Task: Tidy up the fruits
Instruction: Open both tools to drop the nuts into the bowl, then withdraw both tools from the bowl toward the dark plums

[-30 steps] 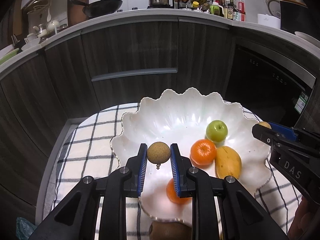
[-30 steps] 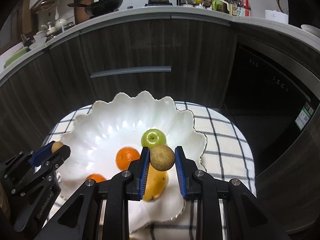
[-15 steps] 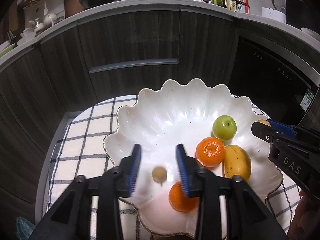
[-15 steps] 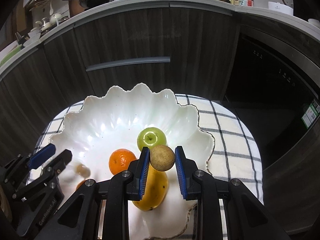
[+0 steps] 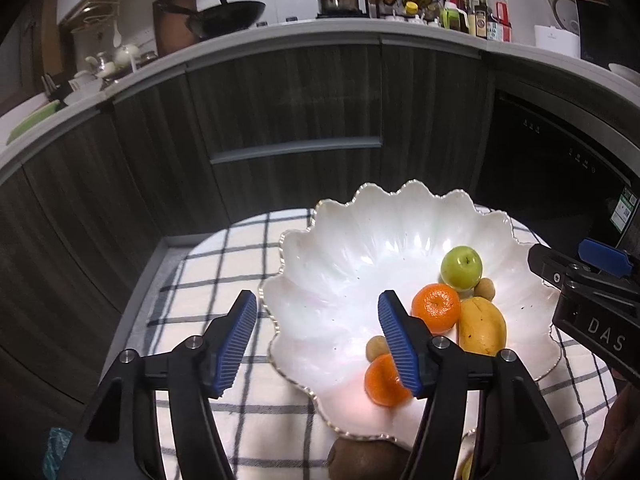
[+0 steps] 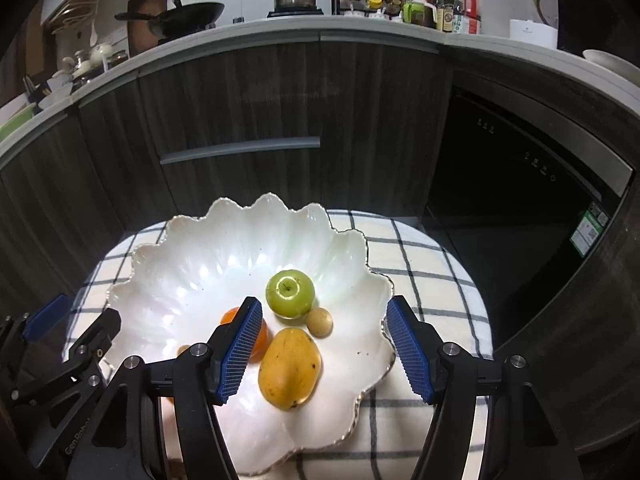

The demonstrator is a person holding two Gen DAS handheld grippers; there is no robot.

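A white scalloped bowl (image 5: 344, 264) (image 6: 192, 276) sits on a checked cloth. In it lie a green apple (image 5: 461, 266) (image 6: 290, 293), an orange (image 5: 436, 307) (image 6: 261, 336), a yellow mango (image 5: 481, 326) (image 6: 289, 368), a second orange (image 5: 383, 376) and two small brown longans (image 5: 484, 289) (image 5: 376, 347); one longan (image 6: 319, 322) lies beside the apple. My left gripper (image 5: 316, 338) is open and empty over the bowl's near left rim. My right gripper (image 6: 326, 350) is open and empty above the mango.
A brown kiwi (image 5: 360, 456) lies on the cloth (image 5: 208, 276) just before the bowl. Dark cabinet fronts (image 5: 288, 120) and a dishwasher (image 6: 520, 184) stand behind the small table. The counter above holds a wok (image 5: 228, 14), a pot and bottles.
Both grippers opened and let their longans fall into the bowl: the left first, then the right. Both grippers have drawn back and up from the bowl.
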